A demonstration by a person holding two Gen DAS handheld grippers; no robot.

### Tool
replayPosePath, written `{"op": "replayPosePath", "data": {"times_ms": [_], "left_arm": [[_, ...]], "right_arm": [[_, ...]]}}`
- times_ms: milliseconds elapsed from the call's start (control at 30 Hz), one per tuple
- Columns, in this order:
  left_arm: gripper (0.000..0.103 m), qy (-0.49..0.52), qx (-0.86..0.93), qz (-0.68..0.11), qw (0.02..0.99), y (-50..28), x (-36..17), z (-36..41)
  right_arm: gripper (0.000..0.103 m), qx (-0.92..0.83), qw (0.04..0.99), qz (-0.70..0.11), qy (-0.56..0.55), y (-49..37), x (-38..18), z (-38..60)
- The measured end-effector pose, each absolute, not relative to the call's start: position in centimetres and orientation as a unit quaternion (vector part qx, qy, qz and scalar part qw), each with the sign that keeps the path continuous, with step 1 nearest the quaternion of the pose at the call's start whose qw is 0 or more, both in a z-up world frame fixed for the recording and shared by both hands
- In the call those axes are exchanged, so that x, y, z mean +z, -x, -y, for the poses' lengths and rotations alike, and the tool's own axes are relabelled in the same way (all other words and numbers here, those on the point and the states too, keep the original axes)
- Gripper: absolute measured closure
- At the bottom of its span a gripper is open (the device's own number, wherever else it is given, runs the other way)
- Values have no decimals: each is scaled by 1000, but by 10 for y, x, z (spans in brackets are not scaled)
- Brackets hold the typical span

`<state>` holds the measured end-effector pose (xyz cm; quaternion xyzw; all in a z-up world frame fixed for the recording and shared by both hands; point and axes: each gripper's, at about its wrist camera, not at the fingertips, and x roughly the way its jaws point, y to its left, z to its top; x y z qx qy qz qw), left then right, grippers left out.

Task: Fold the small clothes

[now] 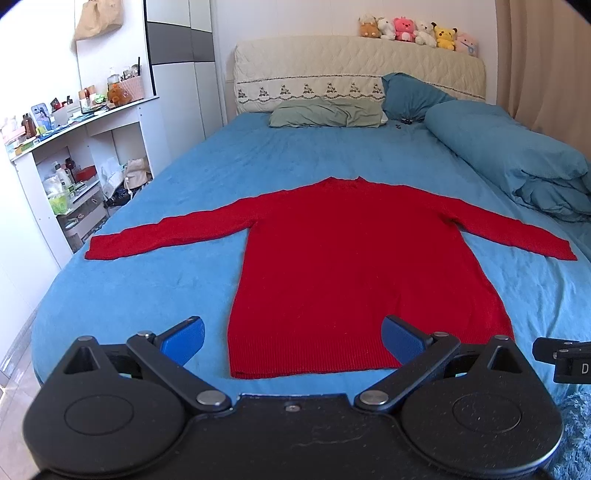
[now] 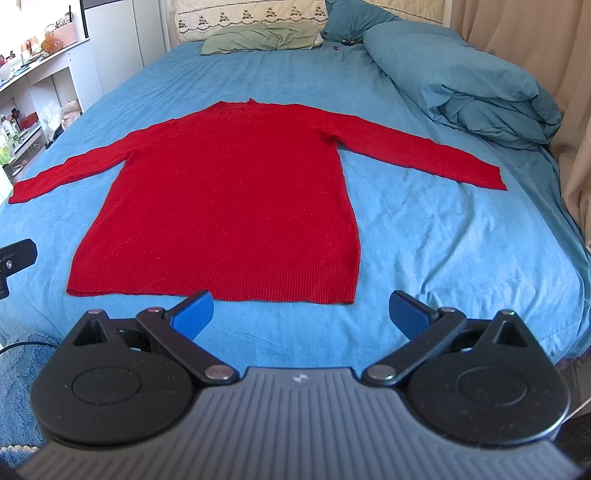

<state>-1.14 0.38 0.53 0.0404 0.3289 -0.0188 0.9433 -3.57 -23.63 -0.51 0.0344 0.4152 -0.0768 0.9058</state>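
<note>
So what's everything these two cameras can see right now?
sweater: one, red, flat on the bed, sleeves spread out
bed sheet: one, blue, under the sweater
pillows: two, one grey-green, one teal, at the headboard
duvet: one, teal, bundled along the bed's right side
headboard cover: one, cream, quilted
plush toys: about six, mixed colours, atop the headboard
shelf unit: one, white, cluttered, left of the bed
curtain: beige, right of the bed
left tool: one, black with blue pads, open, near the hem
right tool: one, same colours, open, near the hem
</note>
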Motion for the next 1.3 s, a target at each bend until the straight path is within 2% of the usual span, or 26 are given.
{"op": "replayPosePath", "data": {"times_ms": [1300], "left_arm": [[0,-32,-25,-332,943,10,11,-6]], "right_arm": [[0,-75,906,-415,-38,35,0,230]]}}
